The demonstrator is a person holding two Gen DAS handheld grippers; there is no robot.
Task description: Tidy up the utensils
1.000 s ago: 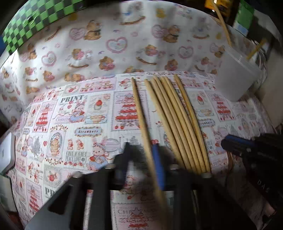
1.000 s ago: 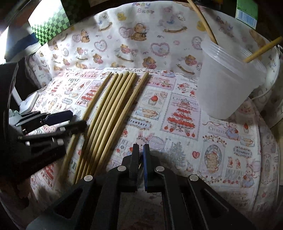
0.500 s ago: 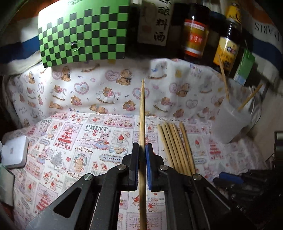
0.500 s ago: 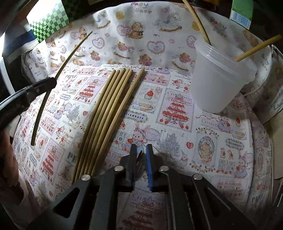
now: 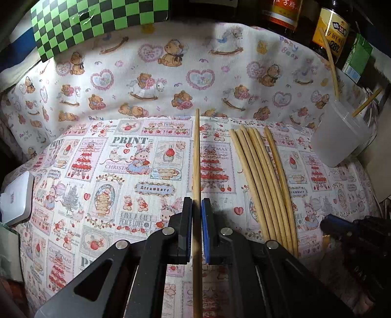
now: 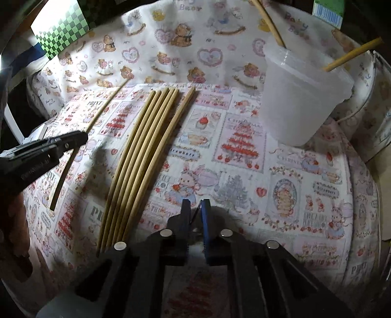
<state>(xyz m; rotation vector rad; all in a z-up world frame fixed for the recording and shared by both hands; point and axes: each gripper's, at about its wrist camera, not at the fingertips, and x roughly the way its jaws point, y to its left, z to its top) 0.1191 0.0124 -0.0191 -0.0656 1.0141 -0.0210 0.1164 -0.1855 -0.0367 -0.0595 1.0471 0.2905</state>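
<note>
My left gripper (image 5: pixel 196 204) is shut on one wooden chopstick (image 5: pixel 197 159), held above the printed cloth and pointing away from me; it also shows in the right wrist view (image 6: pixel 102 111) with the left gripper (image 6: pixel 73 139) at the left. Several more chopsticks (image 5: pixel 264 181) lie side by side on the cloth to its right, also seen in the right wrist view (image 6: pixel 144 156). A translucent plastic cup (image 6: pixel 300 97) holding two chopsticks (image 6: pixel 352 55) stands at the far right; it shows in the left wrist view (image 5: pixel 342 137). My right gripper (image 6: pixel 195 208) is shut and empty, low over the cloth.
A patterned cloth (image 5: pixel 122 171) covers the table. Sauce bottles (image 5: pixel 330 27) and a green carton (image 5: pixel 356 58) stand at the back right. A green checkered board (image 5: pixel 92 22) leans at the back left. A white box (image 5: pixel 17 198) sits at the left edge.
My left gripper closed on one chopstick from the row and lifted it off the cloth, away to the left. The right gripper stayed low and shut.
</note>
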